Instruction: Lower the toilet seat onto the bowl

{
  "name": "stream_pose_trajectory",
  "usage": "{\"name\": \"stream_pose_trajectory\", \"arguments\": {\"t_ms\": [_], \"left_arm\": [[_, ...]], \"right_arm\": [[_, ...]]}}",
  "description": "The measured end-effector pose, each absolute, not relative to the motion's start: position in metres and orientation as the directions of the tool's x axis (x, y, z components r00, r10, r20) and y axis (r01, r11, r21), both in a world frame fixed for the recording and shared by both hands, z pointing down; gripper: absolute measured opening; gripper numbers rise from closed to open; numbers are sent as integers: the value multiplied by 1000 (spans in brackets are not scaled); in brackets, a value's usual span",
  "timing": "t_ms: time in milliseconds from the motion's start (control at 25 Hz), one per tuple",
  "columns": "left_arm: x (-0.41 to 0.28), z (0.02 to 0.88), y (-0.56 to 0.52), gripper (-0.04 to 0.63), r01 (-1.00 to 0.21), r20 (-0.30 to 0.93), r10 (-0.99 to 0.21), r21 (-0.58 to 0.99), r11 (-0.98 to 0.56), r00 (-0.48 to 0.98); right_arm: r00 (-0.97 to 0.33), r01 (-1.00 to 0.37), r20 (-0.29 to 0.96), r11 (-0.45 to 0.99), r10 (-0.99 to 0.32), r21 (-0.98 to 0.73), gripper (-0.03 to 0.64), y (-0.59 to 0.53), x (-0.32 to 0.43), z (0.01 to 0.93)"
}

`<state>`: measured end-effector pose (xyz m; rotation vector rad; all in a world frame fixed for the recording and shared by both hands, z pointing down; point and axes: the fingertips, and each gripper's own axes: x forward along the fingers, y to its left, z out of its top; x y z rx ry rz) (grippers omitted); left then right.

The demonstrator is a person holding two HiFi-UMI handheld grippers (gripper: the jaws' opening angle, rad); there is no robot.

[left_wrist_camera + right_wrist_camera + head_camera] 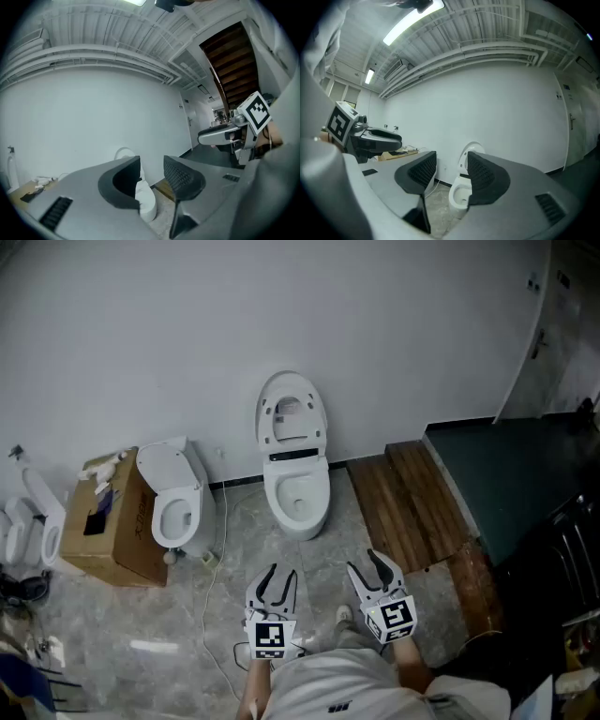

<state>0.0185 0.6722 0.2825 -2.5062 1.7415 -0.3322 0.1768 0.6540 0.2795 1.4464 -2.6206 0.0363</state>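
A white toilet stands against the far wall with its seat and lid (292,418) raised upright above the open bowl (298,498). Both grippers hover low in the head view, well short of the toilet. On my left gripper (281,568) the jaws stand narrowly apart, empty; on my right gripper (362,561) they do too. The left gripper view shows the bowl (146,201) between the jaws of the left gripper (152,164), the raised seat (123,152) peeking above. In the right gripper view, the bowl (458,197) and seat (474,146) lie beyond the right gripper (452,161).
A second toilet (173,498) stands to the left beside a cardboard box (117,526). A cable (211,587) trails over the marble floor. Wooden planks (403,502) and a dark raised platform (506,474) lie to the right. More white fixtures (28,521) sit at far left.
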Motion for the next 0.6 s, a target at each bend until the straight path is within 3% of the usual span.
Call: {"name": "stream_pose_trajectory", "arguments": {"t_ms": [600], "left_arm": [[33, 302, 555, 151, -938, 180, -948, -183, -296, 264]], "right_arm": [[-614, -775, 175, 630, -770, 51, 198, 533, 183, 304]]}}
